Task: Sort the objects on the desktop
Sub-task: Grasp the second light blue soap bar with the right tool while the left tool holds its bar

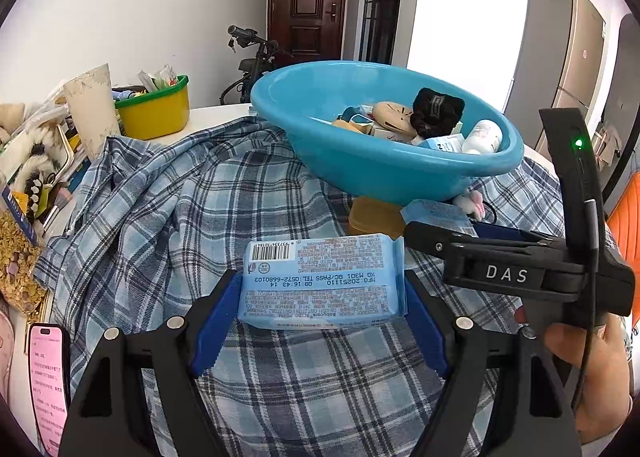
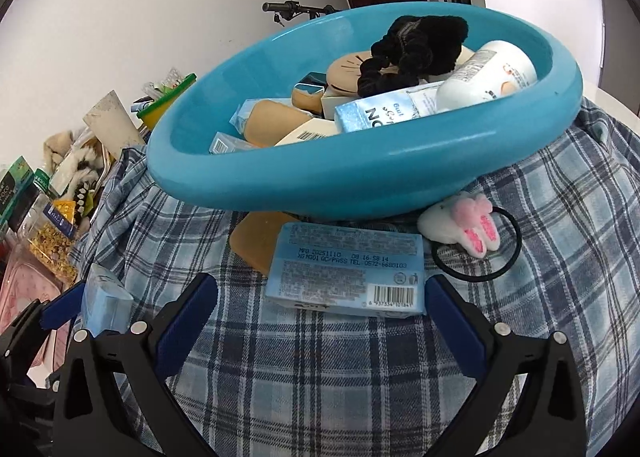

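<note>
My left gripper (image 1: 320,289) is shut on a light blue wipes pack (image 1: 320,281), its blue pads pressed to both ends, above the plaid cloth (image 1: 180,217). My right gripper (image 2: 320,305) is open, its pads either side of a second wipes pack (image 2: 346,271) lying on the cloth, not touching it. Just beyond stands the blue basin (image 2: 360,161), also in the left view (image 1: 384,161), filled with a black scrunchie (image 2: 412,45), a white bottle (image 2: 484,77), small boxes and tan pads. The right gripper shows in the left view (image 1: 500,253); the held pack shows in the right view (image 2: 104,305).
A tan pad (image 2: 256,241) and a bunny hair tie (image 2: 468,233) lie under the basin's near rim. A yellow-green bin (image 1: 154,109), a cream tube (image 1: 94,109), snack bags (image 1: 16,253) and a phone (image 1: 48,381) crowd the left side.
</note>
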### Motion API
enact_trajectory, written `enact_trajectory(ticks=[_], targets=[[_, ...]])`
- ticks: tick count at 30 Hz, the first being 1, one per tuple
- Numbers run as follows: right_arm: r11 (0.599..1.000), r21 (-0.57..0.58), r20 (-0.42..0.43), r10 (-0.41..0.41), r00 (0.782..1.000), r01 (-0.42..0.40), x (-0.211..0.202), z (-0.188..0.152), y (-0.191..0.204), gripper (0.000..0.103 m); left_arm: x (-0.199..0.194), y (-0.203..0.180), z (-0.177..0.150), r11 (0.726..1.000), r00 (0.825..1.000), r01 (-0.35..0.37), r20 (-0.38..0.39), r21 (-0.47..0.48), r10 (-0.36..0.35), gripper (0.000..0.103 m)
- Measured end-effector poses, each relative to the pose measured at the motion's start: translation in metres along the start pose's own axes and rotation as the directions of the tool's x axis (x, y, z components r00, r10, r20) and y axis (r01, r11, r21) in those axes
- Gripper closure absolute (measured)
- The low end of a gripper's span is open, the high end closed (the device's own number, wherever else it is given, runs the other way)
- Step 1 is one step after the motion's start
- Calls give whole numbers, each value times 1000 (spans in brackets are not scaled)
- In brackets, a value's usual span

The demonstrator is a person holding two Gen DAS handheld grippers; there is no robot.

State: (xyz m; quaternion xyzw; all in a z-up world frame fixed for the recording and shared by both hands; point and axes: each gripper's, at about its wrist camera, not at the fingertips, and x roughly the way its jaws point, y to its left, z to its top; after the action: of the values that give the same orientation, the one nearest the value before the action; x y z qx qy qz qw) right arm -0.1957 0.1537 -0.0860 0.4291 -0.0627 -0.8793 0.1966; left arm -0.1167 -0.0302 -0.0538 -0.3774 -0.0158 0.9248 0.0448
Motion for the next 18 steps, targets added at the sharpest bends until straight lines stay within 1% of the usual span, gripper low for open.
enact_trajectory(ticks=[2,5,7,11,16,17,18], targets=[[1000,-18,7,-9,1000,9,1,1,2,1,2,1,0,1000,1000,1,-1,-2,-1,22],[999,-35,9,-23,1000,23,1,2,4,8,4,2,-2,1000,1000,-3,-7,6,3,22],[999,-33,7,-23,1000,24,3,2,3,11,5,4,-3,1000,1000,2,-9,1,-2,22],[999,-30,-3,-30,1000,30,6,2,0,21,7,5,-3,1000,1000,5,-13,-1,-5,22],[999,-28,-7,-32,999,31,10,1,-2,22,7,5,-4,1000,1000,4,-12,-1,-4,22],[999,-33,-5,-35,999,35,10,0,-2,25,7,5,-4,1000,1000,2,-13,0,-2,22],[999,-35,-3,-32,999,32,10,0,-2,25,7,5,-4,1000,1000,0,-13,1,0,22]])
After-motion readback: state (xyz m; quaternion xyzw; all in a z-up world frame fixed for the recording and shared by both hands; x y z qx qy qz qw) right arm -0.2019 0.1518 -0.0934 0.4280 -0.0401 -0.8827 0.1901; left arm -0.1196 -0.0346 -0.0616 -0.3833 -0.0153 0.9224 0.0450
